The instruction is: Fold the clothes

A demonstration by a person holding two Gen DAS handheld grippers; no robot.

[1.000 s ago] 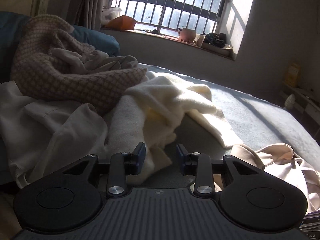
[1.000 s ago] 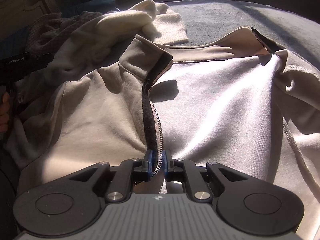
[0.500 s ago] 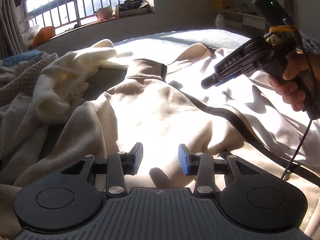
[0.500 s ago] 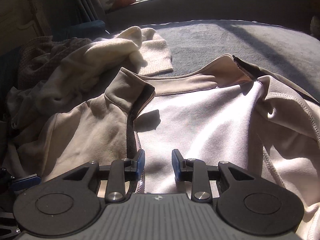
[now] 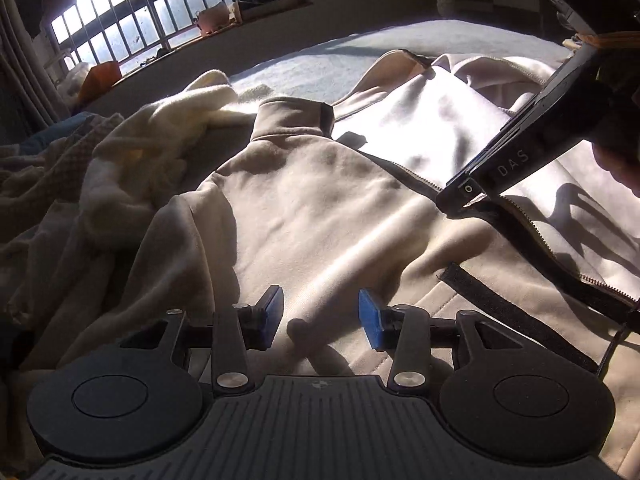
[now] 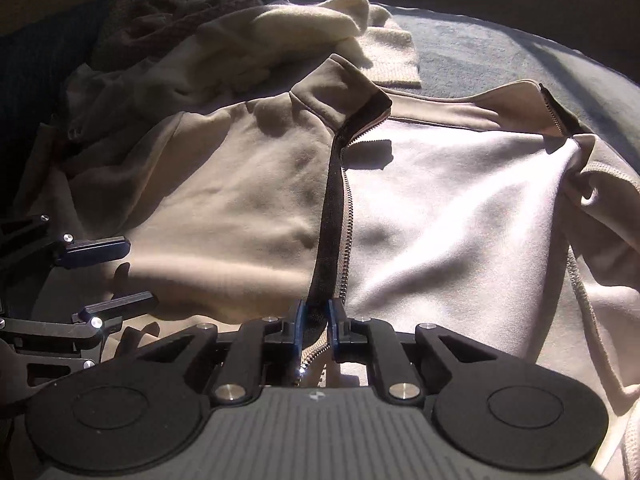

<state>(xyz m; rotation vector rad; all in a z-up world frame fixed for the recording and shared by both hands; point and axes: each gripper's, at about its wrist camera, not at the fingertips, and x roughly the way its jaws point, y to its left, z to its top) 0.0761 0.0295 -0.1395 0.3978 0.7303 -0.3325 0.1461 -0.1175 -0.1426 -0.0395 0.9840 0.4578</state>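
Now the zip jacket (image 6: 248, 200) lies open on the bed (image 5: 328, 68). Right gripper (image 6: 314, 322) jaws, just closing, pinch its zipper edge (image 6: 334, 240); left gripper (image 5: 318, 316) jaws spread, widening, w/ nothing between. Next: left must grip fabric.

Barred window (image 5: 132, 28) w/ clutter on sill (image 5: 256, 4); curtain (image 5: 20, 68) left.

One zip jacket (image 6: 248, 208), one cream sweater (image 6: 280, 36), two grippers (image 5: 320, 316) (image 6: 316, 320)
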